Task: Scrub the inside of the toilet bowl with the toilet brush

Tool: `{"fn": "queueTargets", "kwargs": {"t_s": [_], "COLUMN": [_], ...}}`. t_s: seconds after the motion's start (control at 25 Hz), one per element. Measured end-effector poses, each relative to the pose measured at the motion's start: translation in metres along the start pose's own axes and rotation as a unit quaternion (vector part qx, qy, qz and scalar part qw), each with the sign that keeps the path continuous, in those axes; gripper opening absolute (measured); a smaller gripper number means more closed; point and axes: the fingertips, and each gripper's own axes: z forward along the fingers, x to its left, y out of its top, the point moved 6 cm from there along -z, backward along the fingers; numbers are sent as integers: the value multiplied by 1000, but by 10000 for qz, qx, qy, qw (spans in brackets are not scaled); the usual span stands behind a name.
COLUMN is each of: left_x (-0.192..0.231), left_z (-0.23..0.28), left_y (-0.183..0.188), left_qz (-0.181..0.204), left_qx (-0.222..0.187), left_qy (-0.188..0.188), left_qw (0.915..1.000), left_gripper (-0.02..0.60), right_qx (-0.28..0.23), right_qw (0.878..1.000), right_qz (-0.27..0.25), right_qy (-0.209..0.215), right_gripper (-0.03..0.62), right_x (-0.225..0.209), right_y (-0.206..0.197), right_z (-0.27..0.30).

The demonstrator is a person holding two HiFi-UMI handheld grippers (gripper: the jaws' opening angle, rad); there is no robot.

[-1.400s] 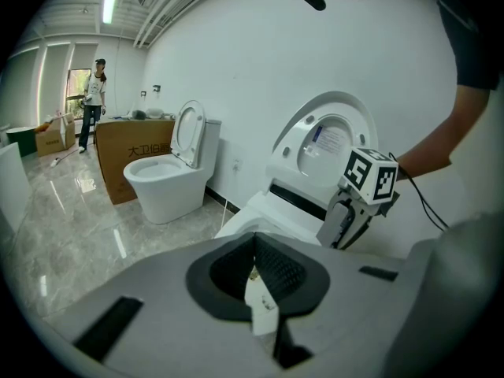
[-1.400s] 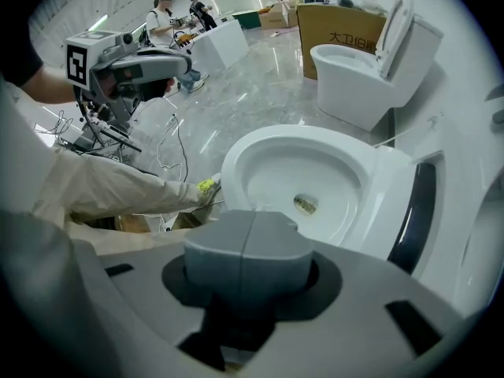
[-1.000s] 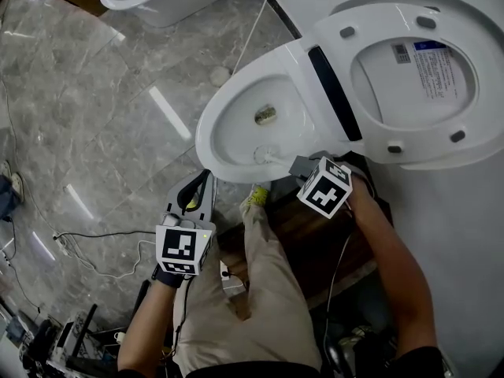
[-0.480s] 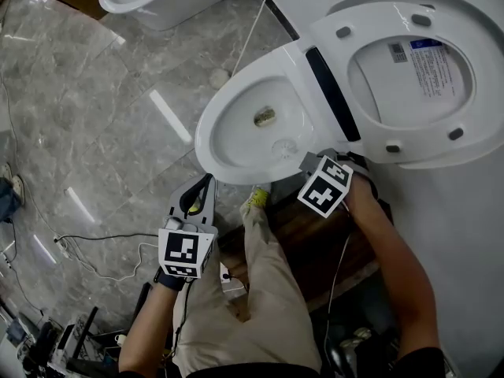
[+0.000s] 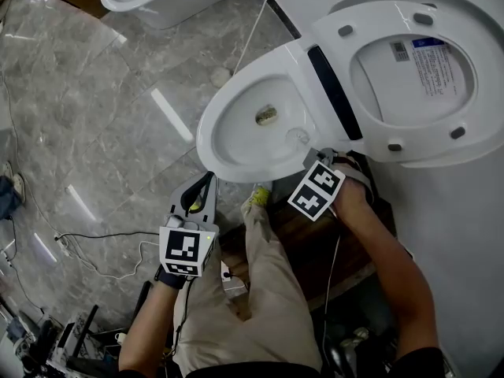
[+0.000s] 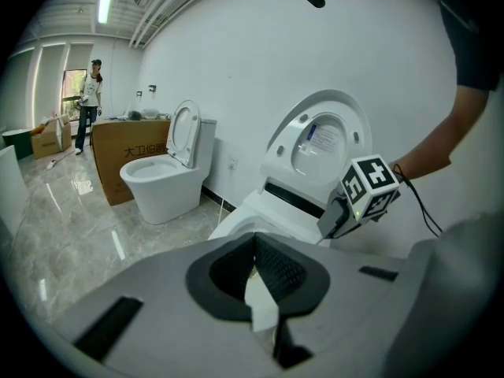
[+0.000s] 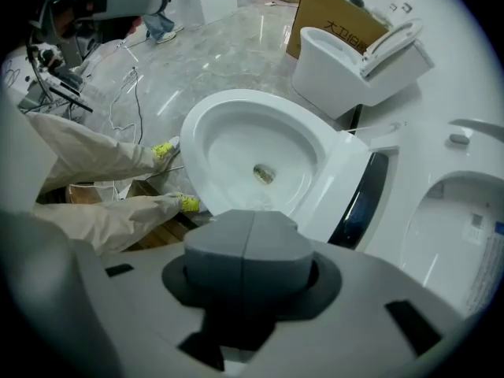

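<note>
Right tongs sit at the near right rim of the bowl, jaws pressed flat together. The white brush head shows just past their tips, so I judge the handle is pinched there, though no handle shows at the seam. The brush is inside the bowl, on the wall right of the drain, axis running from the tips toward it. Left tongs hang below the rim, tips closed, holding nothing. The right hand is nearer, so the sweep is its job.
</note>
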Motion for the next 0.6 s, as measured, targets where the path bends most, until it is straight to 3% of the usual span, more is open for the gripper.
{"fn": "queueTargets", "kwargs": {"t_s": [0.6], "left_x": [4], "left_z": [-3], "left_y": [-6], "left_qz": [-78], "left_qx": [70], "left_qy": [43], "left_qw": [9999], "left_gripper": [11], "right_qx": [-106], "right_qw": [9987], "right_qz": [238], "right_qy": [-446], "right_gripper": [149], "right_x": [-34], "right_y": [19], "right_z": [18]}}
